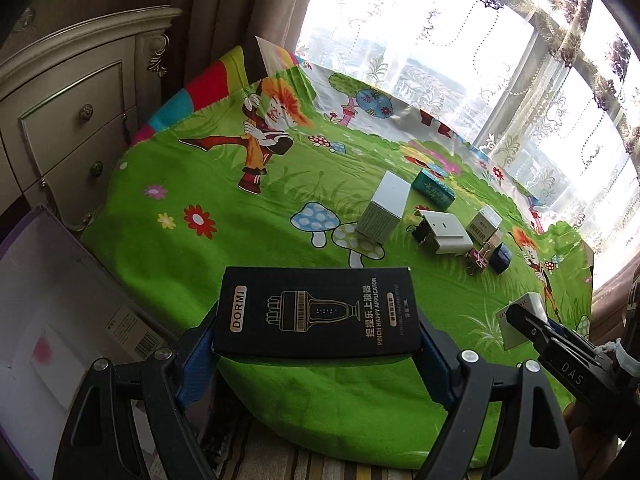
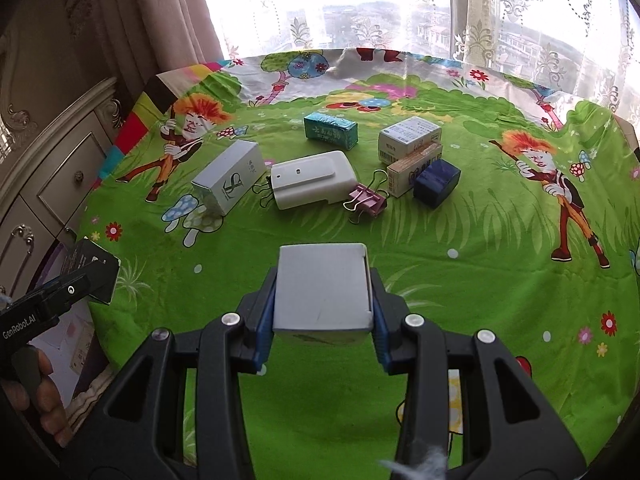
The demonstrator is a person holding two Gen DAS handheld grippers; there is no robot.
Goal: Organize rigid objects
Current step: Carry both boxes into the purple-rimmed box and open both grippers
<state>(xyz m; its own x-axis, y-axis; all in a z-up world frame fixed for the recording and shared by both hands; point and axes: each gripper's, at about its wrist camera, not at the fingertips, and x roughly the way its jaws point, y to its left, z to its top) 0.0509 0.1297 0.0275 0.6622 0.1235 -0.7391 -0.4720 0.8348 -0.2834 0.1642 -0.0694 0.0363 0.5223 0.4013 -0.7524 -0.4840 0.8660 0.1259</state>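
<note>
My left gripper (image 1: 318, 344) is shut on a black DORMI box (image 1: 316, 312), gripped by its two ends and held over the near edge of the green cartoon cloth (image 1: 224, 208). My right gripper (image 2: 322, 320) is shut on a small white box (image 2: 324, 288) above the cloth's front. Each gripper shows in the other's view: the left one (image 2: 80, 280) at the left edge, the right one (image 1: 532, 320) at the right. Farther back on the cloth lie a tall white box (image 2: 230, 176), a white plastic device (image 2: 312, 178), a teal box (image 2: 330, 130), a white labelled box (image 2: 408, 138), a beige box (image 2: 412, 170) and a dark blue box (image 2: 436, 180).
A pink binder clip (image 2: 366, 200) and a black one (image 2: 266, 192) lie beside the white device. A cream dresser (image 1: 72, 128) stands to the left. Below it a purple-edged container (image 1: 48, 300) holds flat packages. Lace curtains (image 2: 360, 8) hang behind the table.
</note>
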